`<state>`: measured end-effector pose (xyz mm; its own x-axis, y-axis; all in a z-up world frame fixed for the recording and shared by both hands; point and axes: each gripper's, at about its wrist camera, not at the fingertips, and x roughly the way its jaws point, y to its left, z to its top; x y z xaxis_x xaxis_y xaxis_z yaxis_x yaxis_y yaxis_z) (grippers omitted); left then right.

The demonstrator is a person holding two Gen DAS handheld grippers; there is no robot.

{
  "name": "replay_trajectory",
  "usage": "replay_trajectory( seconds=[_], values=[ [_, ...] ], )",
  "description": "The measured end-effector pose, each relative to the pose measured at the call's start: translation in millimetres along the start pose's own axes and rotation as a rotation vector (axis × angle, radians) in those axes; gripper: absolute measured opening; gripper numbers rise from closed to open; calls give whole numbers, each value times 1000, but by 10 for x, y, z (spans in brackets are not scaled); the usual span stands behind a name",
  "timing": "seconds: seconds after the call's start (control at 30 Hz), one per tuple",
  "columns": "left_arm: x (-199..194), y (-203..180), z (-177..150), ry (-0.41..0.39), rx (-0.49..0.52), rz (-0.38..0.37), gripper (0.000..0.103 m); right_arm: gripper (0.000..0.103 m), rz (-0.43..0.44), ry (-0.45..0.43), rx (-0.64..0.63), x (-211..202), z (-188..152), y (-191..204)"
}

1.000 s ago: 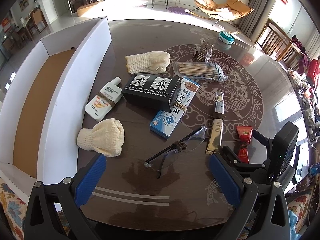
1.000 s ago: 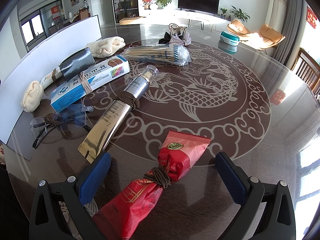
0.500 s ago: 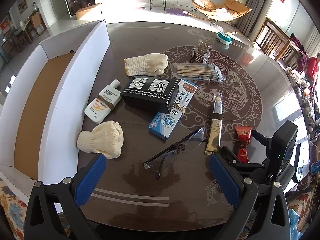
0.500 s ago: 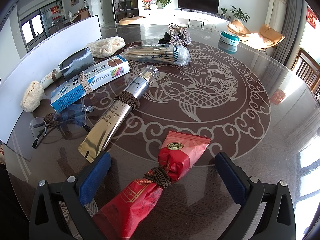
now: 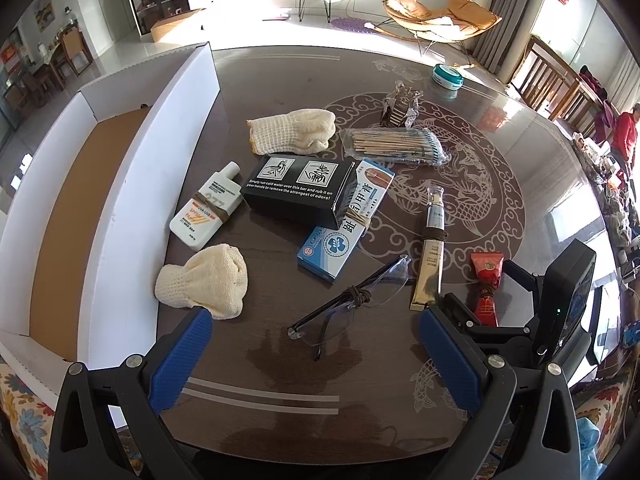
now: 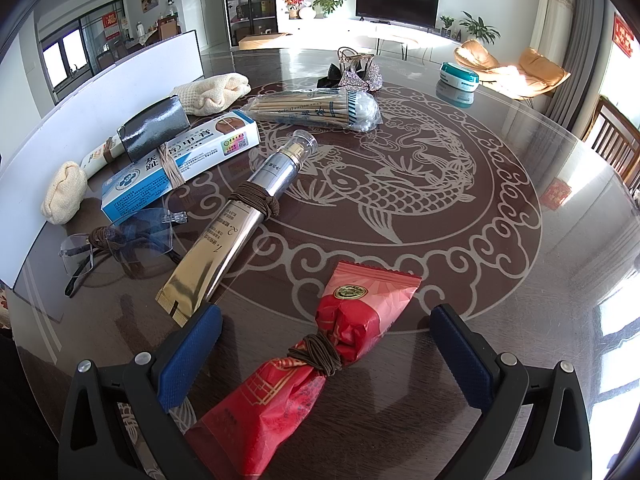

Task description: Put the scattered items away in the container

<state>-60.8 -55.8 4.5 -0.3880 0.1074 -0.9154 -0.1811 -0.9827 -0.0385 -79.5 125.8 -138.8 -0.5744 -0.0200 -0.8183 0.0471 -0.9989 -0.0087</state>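
Along the left edge of your left wrist view stood the white cardboard container, its brown floor bare, flush against the dark glass table. Just right of its wall lay a sunscreen bottle and, below it, a cream knitted cloth, the cloth touching the tip of your left claw's near finger. At centre frame a black box rested partly on a blue-and-white carton, with a second cream cloth above them. Your left gripper hung wide open over the folded glasses at lower centre, holding nothing. Right of the glasses lay a gold-and-silver tube and, further right, a red packet; a bag of cotton swabs sat at upper centre. In your right wrist view, your right gripper was also spread open, its blue pads either side of the red packet, which lay between them at lower centre, apart from both pads. A teal tin stood at upper right.
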Motion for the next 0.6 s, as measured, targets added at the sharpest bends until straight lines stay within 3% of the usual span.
replay_trajectory(
  seconds=[0.6],
  values=[
    [-50, -28, 8, -16, 13, 9, 103, 103, 0, 0, 0, -1, -2, 0]
  ],
)
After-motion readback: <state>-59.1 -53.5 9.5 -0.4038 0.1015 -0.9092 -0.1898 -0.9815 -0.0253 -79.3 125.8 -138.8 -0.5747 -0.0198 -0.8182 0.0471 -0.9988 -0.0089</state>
